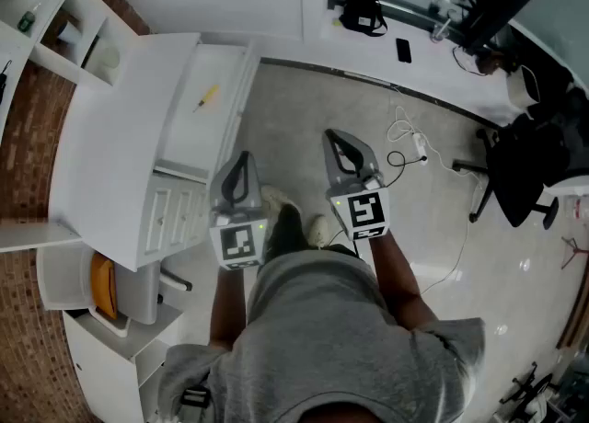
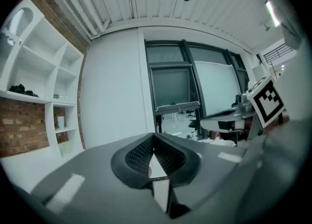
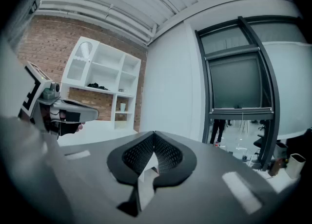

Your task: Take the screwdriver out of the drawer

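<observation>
In the head view a yellow-handled screwdriver (image 1: 208, 96) lies in the open white drawer (image 1: 187, 141) at the top of a white cabinet on the left. My left gripper (image 1: 243, 158) is held level just right of the drawer's near corner, and its jaws are shut with nothing in them. My right gripper (image 1: 334, 140) hangs over the floor further right, also shut and holding nothing. The left gripper view shows its fingertips (image 2: 153, 140) meeting, with the right gripper's marker cube (image 2: 266, 102) off to the side. In the right gripper view the pads (image 3: 154, 140) are together.
Shut drawer fronts (image 1: 175, 214) sit below the open one, with an orange object (image 1: 102, 287) in a lower compartment. White shelves (image 1: 55, 26) line the brick wall. A cable and power strip (image 1: 416, 147) lie on the floor. An office chair (image 1: 529, 168) stands at the right.
</observation>
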### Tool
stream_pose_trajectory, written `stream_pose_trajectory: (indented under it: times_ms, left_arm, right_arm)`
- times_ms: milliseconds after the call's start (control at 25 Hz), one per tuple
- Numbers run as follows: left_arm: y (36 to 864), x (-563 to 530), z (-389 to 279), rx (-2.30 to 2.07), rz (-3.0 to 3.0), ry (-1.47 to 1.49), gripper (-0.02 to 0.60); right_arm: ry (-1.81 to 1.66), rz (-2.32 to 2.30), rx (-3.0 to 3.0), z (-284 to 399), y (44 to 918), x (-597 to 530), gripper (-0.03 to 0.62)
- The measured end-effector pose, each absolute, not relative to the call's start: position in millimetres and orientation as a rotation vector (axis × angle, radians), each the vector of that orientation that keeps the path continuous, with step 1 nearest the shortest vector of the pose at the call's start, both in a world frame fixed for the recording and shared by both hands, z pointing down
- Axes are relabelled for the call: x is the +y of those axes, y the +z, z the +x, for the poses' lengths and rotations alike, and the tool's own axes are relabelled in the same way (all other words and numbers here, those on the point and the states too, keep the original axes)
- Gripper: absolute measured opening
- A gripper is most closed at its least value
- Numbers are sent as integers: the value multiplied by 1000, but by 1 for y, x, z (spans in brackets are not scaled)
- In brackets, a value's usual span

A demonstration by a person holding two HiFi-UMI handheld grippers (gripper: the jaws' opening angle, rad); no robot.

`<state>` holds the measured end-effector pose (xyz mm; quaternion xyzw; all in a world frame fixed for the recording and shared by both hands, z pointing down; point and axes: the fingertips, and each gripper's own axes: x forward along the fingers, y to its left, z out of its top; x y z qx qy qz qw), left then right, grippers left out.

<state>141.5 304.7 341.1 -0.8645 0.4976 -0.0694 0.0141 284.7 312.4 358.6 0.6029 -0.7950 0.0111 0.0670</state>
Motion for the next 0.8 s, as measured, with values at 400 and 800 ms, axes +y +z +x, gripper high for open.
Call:
stream_pose_trajectory:
  times_ms: [400, 800]
  left_arm:
    - [351, 282, 139, 1551, -2675, -236, 12]
    - [354, 247, 133, 1616, -2671, -255, 12]
  right_arm:
    - [42, 1803, -2406, 284, 362, 290, 3]
    - [63, 1728, -2424, 273, 367, 251, 3]
